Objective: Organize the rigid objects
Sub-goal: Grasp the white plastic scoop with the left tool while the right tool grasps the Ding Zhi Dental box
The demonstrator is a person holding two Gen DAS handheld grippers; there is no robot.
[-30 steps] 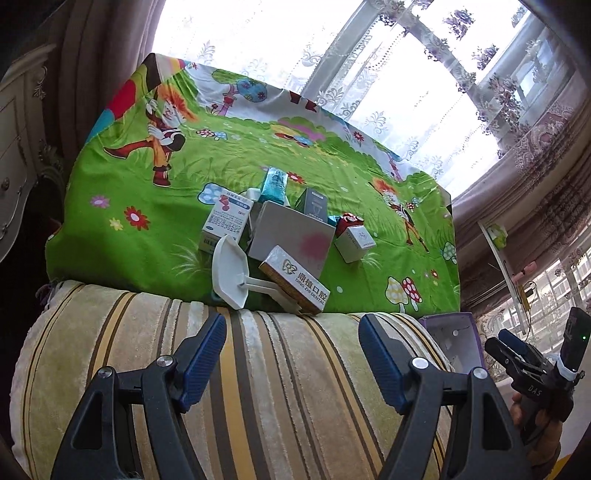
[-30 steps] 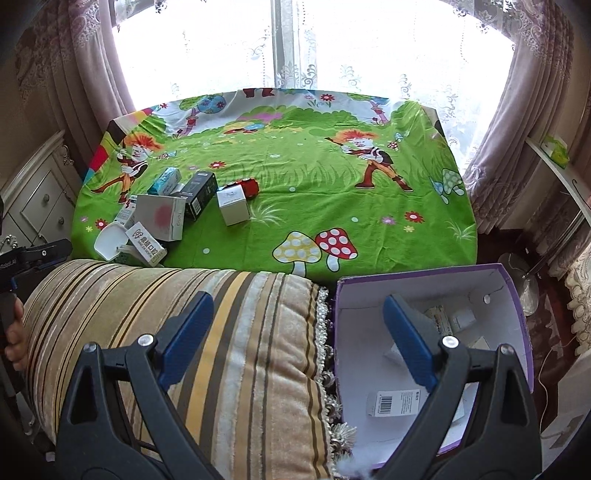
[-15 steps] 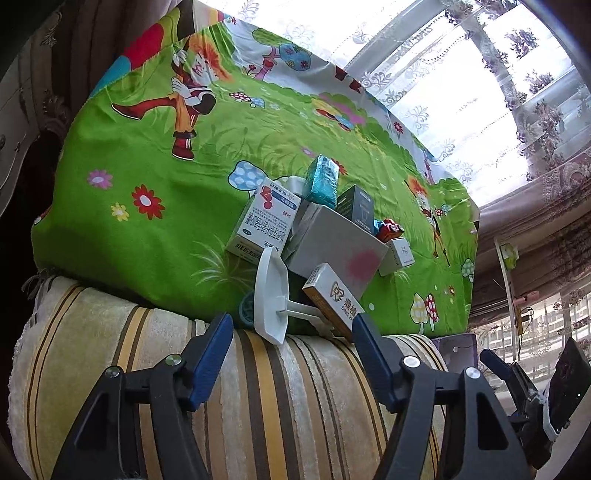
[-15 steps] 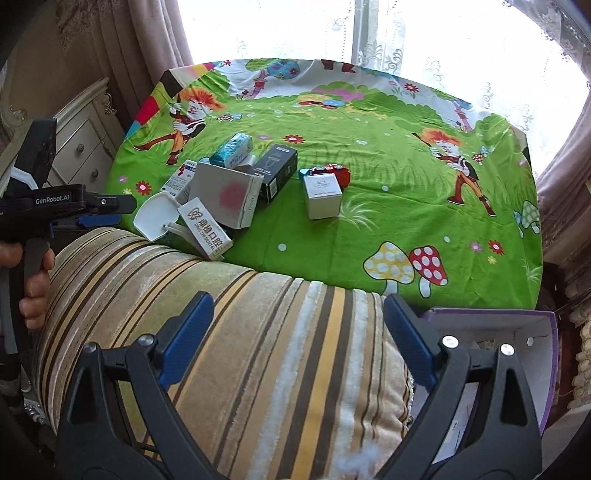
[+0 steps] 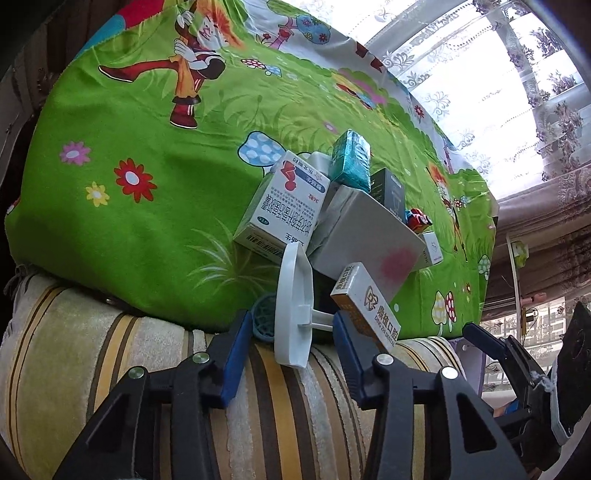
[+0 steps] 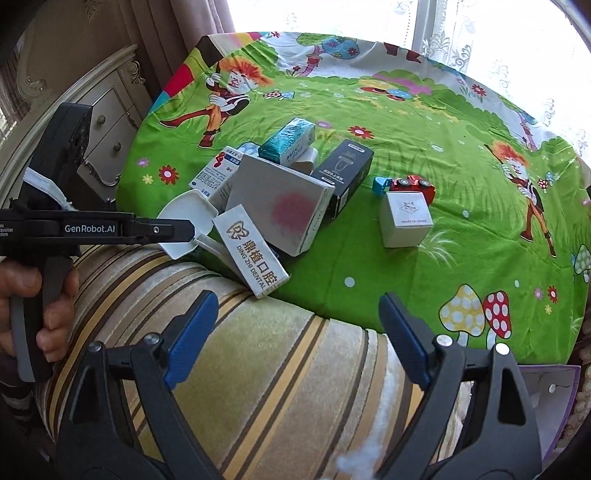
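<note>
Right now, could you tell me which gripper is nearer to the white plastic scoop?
Left. The left gripper has the white plastic scoop between its open fingers; the right gripper hangs back over the striped cushion.

Purple box [image 6: 554, 398] — cut off, contents hidden

window [image 6: 480, 22]: bright, lace curtains | cream dresser [image 6: 107, 122] | striped cushion [image 6: 280, 369]

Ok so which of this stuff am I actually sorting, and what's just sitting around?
To sort: dental box, grey box, black box, teal box, medicine box, white cube, toy car, scoop, purple bin.

Just there: cushion, bedsheet, dresser, curtains.
</note>
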